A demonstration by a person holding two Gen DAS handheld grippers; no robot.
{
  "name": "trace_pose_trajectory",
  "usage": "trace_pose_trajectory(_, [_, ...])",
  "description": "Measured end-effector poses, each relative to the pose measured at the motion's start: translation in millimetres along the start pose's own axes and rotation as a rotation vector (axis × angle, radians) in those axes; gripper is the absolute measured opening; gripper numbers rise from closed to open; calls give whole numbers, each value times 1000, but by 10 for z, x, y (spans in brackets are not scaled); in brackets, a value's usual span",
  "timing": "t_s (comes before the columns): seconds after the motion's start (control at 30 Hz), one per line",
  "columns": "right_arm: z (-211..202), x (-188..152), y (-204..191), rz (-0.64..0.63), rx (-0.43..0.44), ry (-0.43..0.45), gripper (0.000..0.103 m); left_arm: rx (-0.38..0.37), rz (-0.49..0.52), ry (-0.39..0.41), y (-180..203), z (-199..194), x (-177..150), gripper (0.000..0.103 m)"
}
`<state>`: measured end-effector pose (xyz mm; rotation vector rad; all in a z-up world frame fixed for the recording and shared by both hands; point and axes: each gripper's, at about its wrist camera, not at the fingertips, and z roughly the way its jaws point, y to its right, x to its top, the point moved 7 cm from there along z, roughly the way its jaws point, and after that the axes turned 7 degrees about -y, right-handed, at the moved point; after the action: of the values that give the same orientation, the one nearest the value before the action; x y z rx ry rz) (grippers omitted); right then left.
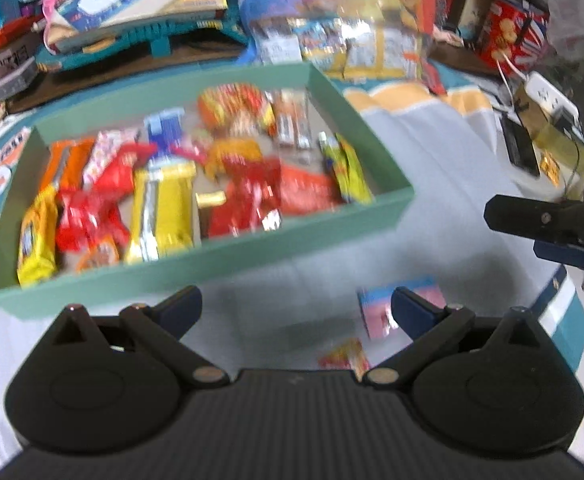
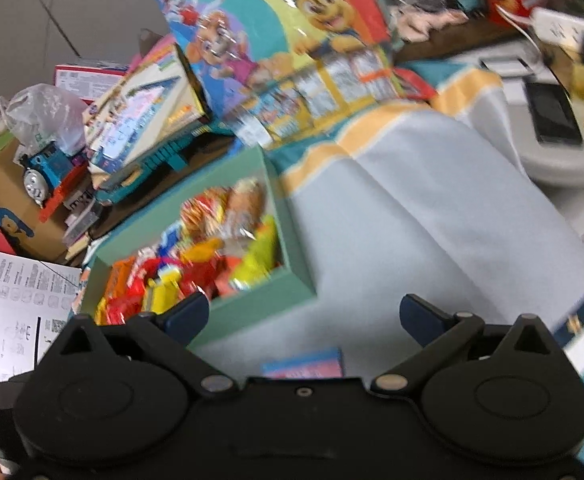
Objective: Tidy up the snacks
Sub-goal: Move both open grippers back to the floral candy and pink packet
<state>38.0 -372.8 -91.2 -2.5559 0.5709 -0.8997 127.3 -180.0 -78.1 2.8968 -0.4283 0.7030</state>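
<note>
A green box [image 1: 220, 256] holds several snack packets, red, yellow and orange. It sits on a pale cloth. My left gripper [image 1: 295, 308] is open and empty, just in front of the box's near wall. A pink and blue packet [image 1: 375, 312] and a red and yellow packet [image 1: 343, 358] lie on the cloth by its right finger. My right gripper [image 2: 303, 316] is open and empty, right of the green box [image 2: 288, 236], with the pink and blue packet [image 2: 303, 364] below it. The right gripper also shows at the left wrist view's right edge [image 1: 551, 224].
Toy boxes and books [image 1: 140, 0] pile up behind the green box. A large cartoon snack bag [image 2: 276, 48] stands at the back. A toy train [image 2: 48, 172] sits at the left. A phone [image 2: 551, 112] and a power strip [image 1: 547, 92] lie at the right.
</note>
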Motion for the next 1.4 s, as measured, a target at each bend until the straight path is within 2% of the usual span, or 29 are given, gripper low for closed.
trace_pose_trajectory(0.2, [48, -308, 233, 65, -1, -43, 103, 13, 24, -73, 132, 159, -343, 103])
trace_pose_trajectory(0.5, [144, -498, 321, 90, 20, -74, 103, 78, 73, -111, 250, 383, -458, 103])
trace_pose_trajectory(0.63, [158, -479, 289, 59, 20, -72, 103, 114, 81, -121, 185, 457, -473, 103])
trace_pose_trajectory(0.77, [217, -439, 195, 10, 37, -74, 103, 120, 41, -130, 20, 467, -455, 103])
trace_pose_trajectory(0.93, [353, -335, -83, -139, 55, -50, 103, 116, -21, -134, -209, 462, -448, 103])
trace_pose_trajectory(1.07, [501, -251, -307, -253, 75, -59, 92, 115, -39, -128, -318, 461, -425, 103])
trace_pose_trajectory(1.1, [551, -229, -353, -280, 83, -68, 87, 114, -40, -127, -328, 462, -423, 103])
trace_pose_trajectory(1.17, [661, -204, -410, -321, 90, -101, 71, 109, -36, -124, -336, 466, -413, 103])
trace_pose_trajectory(1.27, [824, -195, -440, -355, 96, -162, 59, 100, -15, -118, -325, 469, -400, 103])
trace_pose_trajectory(1.4, [829, -317, -444, -405, 115, -228, 58, 94, -6, -109, -352, 469, -402, 103])
